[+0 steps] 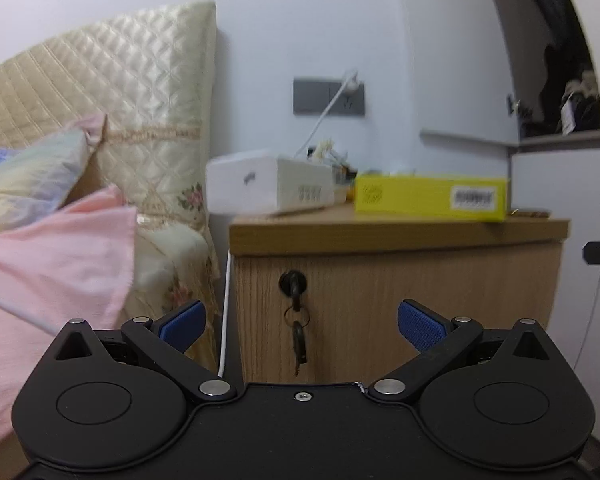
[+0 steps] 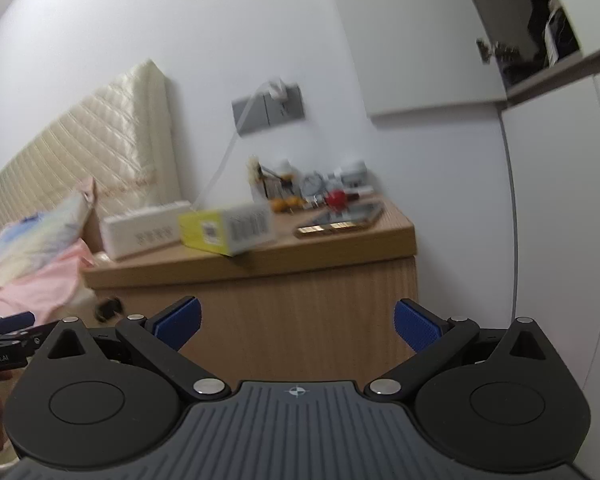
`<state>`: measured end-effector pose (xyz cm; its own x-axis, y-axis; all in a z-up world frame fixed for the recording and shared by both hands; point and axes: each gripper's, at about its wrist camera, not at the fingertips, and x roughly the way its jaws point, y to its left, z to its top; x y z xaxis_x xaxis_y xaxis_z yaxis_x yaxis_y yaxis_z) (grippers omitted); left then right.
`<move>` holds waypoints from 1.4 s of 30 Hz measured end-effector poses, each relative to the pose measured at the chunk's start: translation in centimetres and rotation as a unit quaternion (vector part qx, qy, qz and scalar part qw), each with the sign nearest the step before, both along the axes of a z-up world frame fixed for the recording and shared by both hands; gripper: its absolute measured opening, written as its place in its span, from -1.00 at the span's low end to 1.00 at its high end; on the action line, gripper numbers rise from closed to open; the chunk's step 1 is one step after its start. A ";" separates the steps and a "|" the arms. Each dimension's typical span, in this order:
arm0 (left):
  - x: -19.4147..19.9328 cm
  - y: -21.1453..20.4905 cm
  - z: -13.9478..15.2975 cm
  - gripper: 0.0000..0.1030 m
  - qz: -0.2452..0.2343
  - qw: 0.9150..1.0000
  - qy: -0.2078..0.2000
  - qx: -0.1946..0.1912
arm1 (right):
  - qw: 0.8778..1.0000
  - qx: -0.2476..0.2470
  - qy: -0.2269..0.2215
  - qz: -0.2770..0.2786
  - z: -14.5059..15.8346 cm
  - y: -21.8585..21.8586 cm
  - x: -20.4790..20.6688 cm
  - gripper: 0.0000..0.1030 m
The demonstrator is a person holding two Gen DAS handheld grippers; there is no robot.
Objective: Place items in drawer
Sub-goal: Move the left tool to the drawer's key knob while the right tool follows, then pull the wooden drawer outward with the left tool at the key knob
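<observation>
Both fingers pairs spread wide, empty | left view only: key point(image 1: 300, 344) in drawer point(image 1: 400, 312) | right view only: phone point(image 2: 340, 220)

The nightstand point(image 1: 396, 236) looks like matt wood-grain veneer, with a dark metal key point(image 1: 299, 344) hanging at its front. Near the top's left edge, a white box point(image 1: 268, 188) and a yellow box point(image 1: 432, 198) look like smooth card. The headboard point(image 1: 140, 80) is glossy quilted cloth; the pink cloth point(image 1: 52, 264) is soft and matt. Both grippers' blue pads point(image 1: 420, 326) are finely textured, their black bodies matt plastic with metal pivot pins.
</observation>
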<state>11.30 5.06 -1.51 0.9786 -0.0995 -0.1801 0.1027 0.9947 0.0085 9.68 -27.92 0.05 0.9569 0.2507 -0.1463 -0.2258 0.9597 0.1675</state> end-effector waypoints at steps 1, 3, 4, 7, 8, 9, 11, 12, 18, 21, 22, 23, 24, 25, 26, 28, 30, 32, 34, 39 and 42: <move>0.9 0.2 -0.2 0.97 0.003 1.000 0.010 -0.005 | 1.000 0.001 0.010 0.004 -0.2 -0.4 1.0 1.00; 2.8 0.7 -0.7 0.97 0.009 0.999 0.029 -0.014 | 1.000 0.007 0.022 0.010 -0.7 -1.2 2.8 1.00; 3.6 0.9 -0.8 0.97 0.011 0.999 0.035 -0.020 | 1.000 0.004 0.022 0.015 -0.9 -1.5 3.6 1.00; 5.4 1.8 -1.3 0.97 0.014 0.998 0.048 -0.032 | 1.000 -0.017 0.016 0.021 -1.4 -1.7 5.2 1.00; 5.8 2.0 -1.4 0.97 0.015 0.998 0.049 -0.032 | 1.000 -0.016 0.015 0.022 -1.6 -1.8 5.5 1.00; 6.2 2.1 -1.5 0.97 0.016 0.998 0.049 -0.030 | 1.000 -0.016 0.014 0.022 -1.7 -1.9 5.8 1.00; 6.9 2.3 -1.8 0.97 0.013 0.998 0.049 -0.027 | 1.000 -0.015 0.013 0.023 -2.1 -2.0 6.3 1.00; 7.2 2.4 -1.9 0.97 0.012 0.998 0.051 -0.028 | 1.000 -0.015 0.012 0.023 -2.2 -2.1 6.5 1.00; 8.4 3.0 -2.3 0.97 -0.013 0.998 0.049 -0.032 | 1.000 -0.012 0.008 0.026 -3.1 -2.6 8.1 1.00; 8.8 3.0 -2.4 0.98 -0.020 0.998 0.048 -0.029 | 1.000 -0.011 0.006 0.027 -3.6 -2.8 8.9 1.00; 9.0 3.1 -2.4 0.98 -0.026 0.998 0.049 -0.031 | 1.000 -0.010 0.005 0.028 -3.8 -2.9 9.2 1.00; 9.2 3.0 -2.4 0.99 -0.031 0.998 0.049 -0.030 | 1.000 -0.010 0.004 0.028 -3.9 -2.9 9.4 1.00; 9.3 3.0 -2.5 0.99 -0.036 0.998 0.049 -0.029 | 1.000 -0.009 0.004 0.029 -4.1 -3.0 9.7 1.00; 9.4 2.9 -2.5 0.99 -0.041 0.998 0.050 -0.027 | 1.000 -0.009 0.003 0.029 -4.2 -3.1 10.0 1.00; 9.4 2.8 -2.5 0.99 -0.045 0.997 0.050 -0.025 | 1.000 -0.009 0.002 0.030 -4.4 -3.2 10.2 1.00; 9.6 2.5 -2.5 0.99 -0.055 0.997 0.050 -0.022 | 1.000 -0.008 0.001 0.030 -4.7 -3.3 10.7 1.00; 9.7 2.2 -2.5 0.98 -0.065 0.997 0.047 -0.018 | 0.999 -0.008 -0.002 0.032 -4.8 -3.4 10.8 1.00; 9.7 2.0 -2.5 0.98 -0.072 0.996 0.045 -0.014 | 0.999 -0.002 -0.002 0.035 -4.8 -3.5 10.8 1.00; 9.9 1.7 -2.4 0.98 -0.075 0.996 0.046 -0.012 | 0.999 0.006 -0.003 0.037 -4.8 -3.7 10.7 1.00; 10.1 1.8 -2.2 0.94 -0.082 0.995 0.049 -0.022 | 0.999 -0.008 0.000 0.054 -4.8 -3.9 10.7 1.00; 10.0 2.0 -2.1 0.94 -0.090 0.994 0.053 -0.023 | 0.997 -0.016 0.000 0.077 -4.8 -4.5 10.6 1.00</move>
<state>21.32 7.02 -3.57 0.9198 -0.2821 -0.2726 0.2771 0.9591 -0.0578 20.23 -32.42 -4.71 0.9073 0.3900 -0.1570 -0.3710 0.9184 0.1376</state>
